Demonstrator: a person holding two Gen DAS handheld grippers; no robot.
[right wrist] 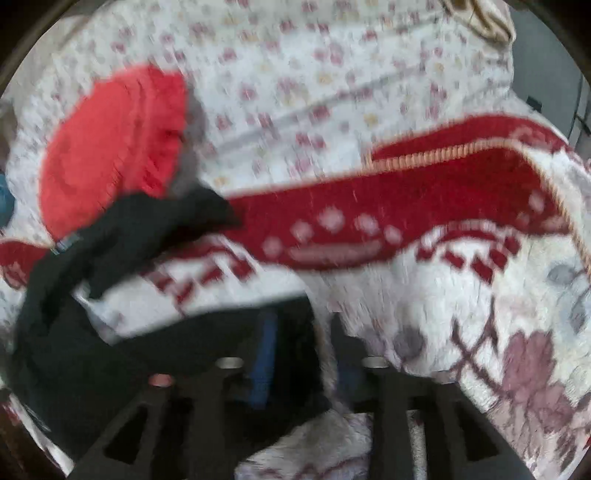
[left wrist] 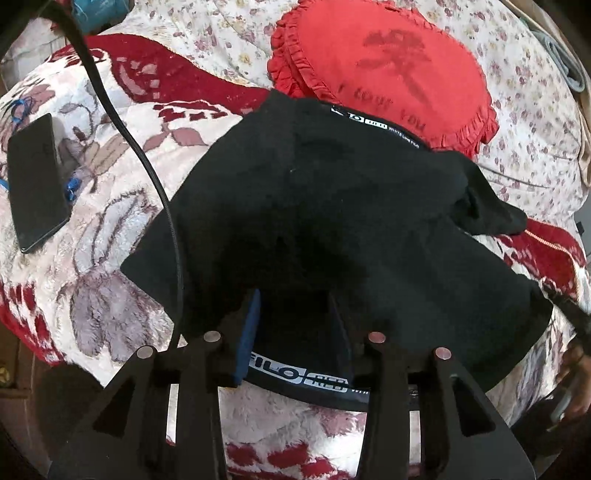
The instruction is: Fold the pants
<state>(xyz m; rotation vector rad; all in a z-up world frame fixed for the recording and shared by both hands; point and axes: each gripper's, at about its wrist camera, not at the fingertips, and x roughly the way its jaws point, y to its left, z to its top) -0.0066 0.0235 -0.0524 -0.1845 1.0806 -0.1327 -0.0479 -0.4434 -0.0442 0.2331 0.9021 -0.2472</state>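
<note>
Black pants (left wrist: 332,206) lie folded over on a white and red floral blanket (left wrist: 110,229), a white-lettered waistband at the near edge. My left gripper (left wrist: 293,317) is open, its blue-padded fingers (left wrist: 247,332) astride the near waistband. In the blurred right wrist view, the pants (right wrist: 92,332) trail to the left, and my right gripper (right wrist: 301,332) has black cloth between its fingers; its state is unclear from the blur.
A round red frilled cushion (left wrist: 384,66) lies behind the pants on a flowered sheet (left wrist: 207,33); it also shows in the right wrist view (right wrist: 110,147). A black phone (left wrist: 35,181) lies at the left. A black cable (left wrist: 122,125) crosses the left view.
</note>
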